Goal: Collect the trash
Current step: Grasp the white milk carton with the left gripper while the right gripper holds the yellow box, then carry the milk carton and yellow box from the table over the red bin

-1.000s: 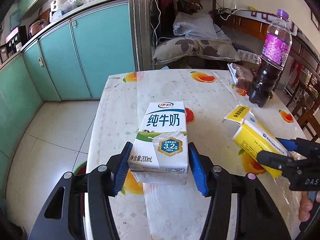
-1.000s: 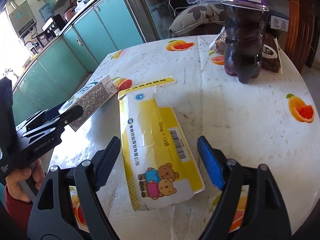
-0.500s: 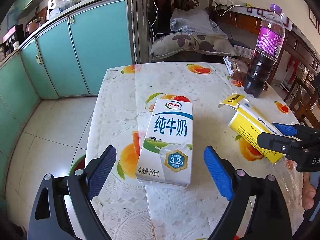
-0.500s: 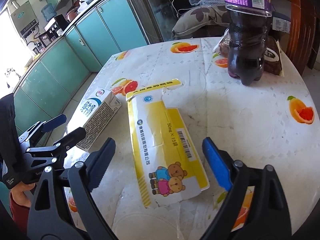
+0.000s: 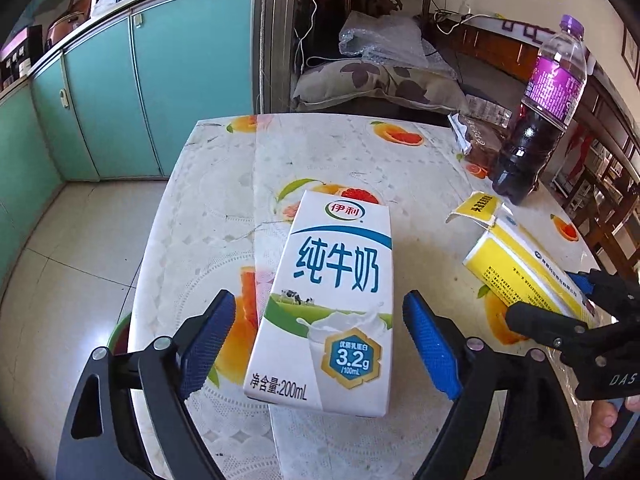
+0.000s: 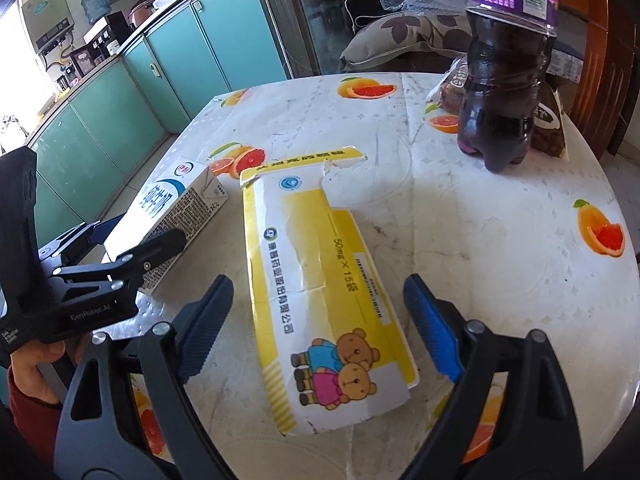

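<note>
A white milk carton (image 5: 332, 300) lies flat on the table between the fingers of my left gripper (image 5: 320, 352), which is open with a gap on each side of the carton. The carton also shows in the right wrist view (image 6: 168, 224). A torn yellow and white medicine box (image 6: 324, 292) lies flat between the fingers of my right gripper (image 6: 316, 328), which is open and not touching it. The box also shows in the left wrist view (image 5: 524, 268), with the right gripper (image 5: 560, 308) around its near end.
The table (image 6: 480, 220) has a white cloth with orange prints. A purple-labelled bottle of dark drink (image 5: 536, 120) stands at the far right, with a snack packet (image 6: 552, 120) behind it. Teal cabinets (image 5: 120, 92) line the left. The table's left edge drops to tiled floor (image 5: 72, 248).
My left gripper was shut on the milk carton a second ago; it has opened and pulled back, leaving the carton flat on the table. The right gripper stays open around the yellow box.
</note>
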### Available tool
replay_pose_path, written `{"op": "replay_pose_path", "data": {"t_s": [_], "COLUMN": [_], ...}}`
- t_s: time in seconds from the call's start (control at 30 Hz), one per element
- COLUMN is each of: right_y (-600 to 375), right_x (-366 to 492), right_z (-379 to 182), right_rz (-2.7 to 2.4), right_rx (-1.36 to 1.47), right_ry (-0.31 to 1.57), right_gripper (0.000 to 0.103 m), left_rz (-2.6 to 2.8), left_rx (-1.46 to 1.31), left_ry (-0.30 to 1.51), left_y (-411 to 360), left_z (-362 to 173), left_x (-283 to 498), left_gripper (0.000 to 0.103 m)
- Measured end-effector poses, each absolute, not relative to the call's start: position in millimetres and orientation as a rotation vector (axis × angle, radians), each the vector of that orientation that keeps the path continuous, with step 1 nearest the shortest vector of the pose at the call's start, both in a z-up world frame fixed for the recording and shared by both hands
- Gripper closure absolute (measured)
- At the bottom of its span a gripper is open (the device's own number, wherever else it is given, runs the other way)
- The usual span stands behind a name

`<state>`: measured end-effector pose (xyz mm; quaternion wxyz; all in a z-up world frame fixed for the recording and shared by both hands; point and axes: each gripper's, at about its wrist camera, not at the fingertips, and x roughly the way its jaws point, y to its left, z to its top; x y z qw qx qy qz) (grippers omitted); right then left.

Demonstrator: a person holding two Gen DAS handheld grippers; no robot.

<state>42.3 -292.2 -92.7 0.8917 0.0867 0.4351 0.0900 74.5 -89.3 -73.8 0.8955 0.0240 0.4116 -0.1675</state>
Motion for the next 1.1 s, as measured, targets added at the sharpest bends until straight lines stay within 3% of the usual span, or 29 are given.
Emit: {"op": "replay_pose_path", "data": {"t_s": [0.2,0.3,0.43,0.53,1.1], "right_y": [-284.7,-285.0,-282.7,-277.8,-273.3], "right_x": [44.2,44.1,42.8,40.1,37.5], "right_z": [-95.2,-95.3,-95.1,-91.3,-85.1], "right_rz": [0.192,0.196,0.192,0.207,0.237], "right_rx": [0.165,0.179,0.156,0.136,0.17], "right_ry": [0.901,0.898,0.892,0.874,0.836], "right_gripper": [0.021,0.033,0.061,0.068,0.071], "left_rz": [-0.374,-0.396,-0.415,-0.425,-0.373], "left_rx": [0.025,0.022,0.014,0.005,-0.001], "left_ry": [0.881,0.881,0.866,0.844,0.731], "left_y": [-88.4,-90.2,-91.0,-88.6,-40.3], "left_z": [-78.1,-78.7,-76.6,-72.0,-42.8], "left_x": [80.1,78.7,74.9,70.1,52.7], "left_gripper": [0.042,0.05,0.051,0.052,0.052]}}
